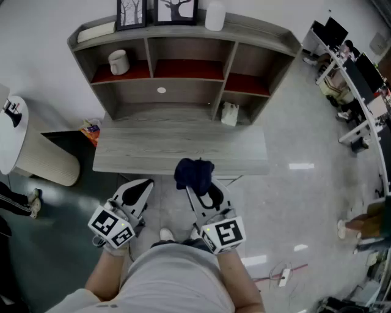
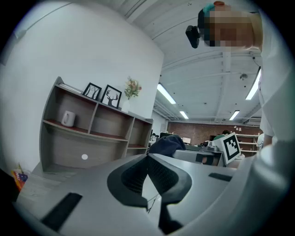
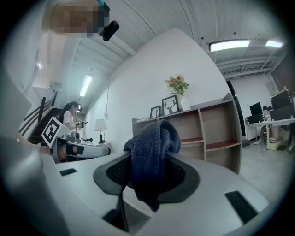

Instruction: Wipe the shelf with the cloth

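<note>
A grey wooden shelf unit with red-lined boards stands on a grey desk ahead of me; it also shows in the left gripper view and the right gripper view. My right gripper is shut on a dark blue cloth, bunched between its jaws just at the desk's front edge. My left gripper hangs level beside it, left of the cloth and short of the desk. Its jaws meet at the tips with nothing between them.
A white mug sits in the upper left compartment and a small white object at the lower right. Two framed pictures and a white vase stand on top. A round white side table is at the left, office desks at the right.
</note>
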The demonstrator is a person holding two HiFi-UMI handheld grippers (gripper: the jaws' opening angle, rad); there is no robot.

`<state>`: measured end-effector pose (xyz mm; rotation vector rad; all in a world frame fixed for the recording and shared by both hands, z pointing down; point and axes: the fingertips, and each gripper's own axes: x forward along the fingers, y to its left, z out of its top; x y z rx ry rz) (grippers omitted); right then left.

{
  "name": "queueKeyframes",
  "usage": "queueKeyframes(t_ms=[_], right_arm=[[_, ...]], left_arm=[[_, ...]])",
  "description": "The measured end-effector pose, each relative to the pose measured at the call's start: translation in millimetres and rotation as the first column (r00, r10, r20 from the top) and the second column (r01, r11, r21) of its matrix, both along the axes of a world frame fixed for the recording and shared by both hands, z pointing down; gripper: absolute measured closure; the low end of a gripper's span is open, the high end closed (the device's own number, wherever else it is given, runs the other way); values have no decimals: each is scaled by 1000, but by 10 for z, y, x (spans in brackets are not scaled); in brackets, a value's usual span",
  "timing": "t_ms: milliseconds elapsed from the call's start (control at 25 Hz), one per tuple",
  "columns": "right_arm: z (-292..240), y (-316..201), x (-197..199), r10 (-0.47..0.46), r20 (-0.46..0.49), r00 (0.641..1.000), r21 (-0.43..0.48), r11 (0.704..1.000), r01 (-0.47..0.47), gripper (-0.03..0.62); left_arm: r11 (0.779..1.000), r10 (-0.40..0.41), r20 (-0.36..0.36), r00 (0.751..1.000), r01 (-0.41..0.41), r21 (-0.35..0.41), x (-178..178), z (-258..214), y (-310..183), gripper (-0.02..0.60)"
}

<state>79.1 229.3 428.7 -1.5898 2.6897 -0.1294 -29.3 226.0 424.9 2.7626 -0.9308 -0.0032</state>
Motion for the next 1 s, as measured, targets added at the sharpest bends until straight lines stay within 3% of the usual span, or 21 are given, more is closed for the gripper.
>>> queueKeyframes(t_ms=[520,1000], right_arm=[[-97,-60,622,-34,72,997,49,998,31,433],[114,-328,1048,-68,149,986,-19,997,72,431]], left_arm=[[999,-46,33,998,46,-17,651,63,-69,566],[995,-98,60,993,100,-27,995,135,-338,566]])
